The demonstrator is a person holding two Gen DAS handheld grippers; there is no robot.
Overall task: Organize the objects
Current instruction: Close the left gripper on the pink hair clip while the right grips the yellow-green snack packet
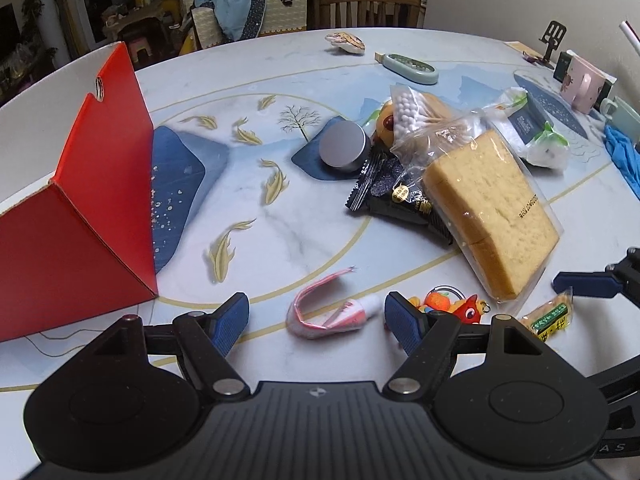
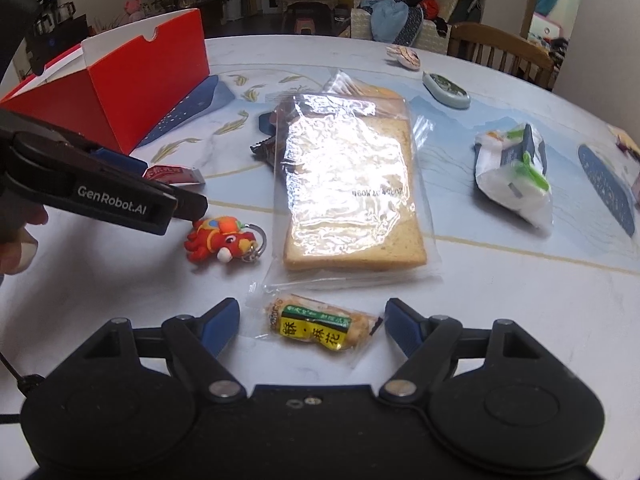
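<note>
The left gripper [image 1: 316,316], jaws spread, is straddling a small pink-and-white tube [image 1: 332,314]; the right gripper [image 2: 312,326] is bracketing, untouched, a clear-wrapped yellow-green snack packet [image 2: 320,326].

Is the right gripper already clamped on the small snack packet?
No; the right gripper straddles the snack packet with both pads clear of it.

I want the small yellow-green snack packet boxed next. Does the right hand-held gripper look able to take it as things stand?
Probably yes. The right hand-held gripper is open, with the snack packet lying flat between its fingers and nothing on top. The bagged bread lies just beyond, apart from it.
</note>
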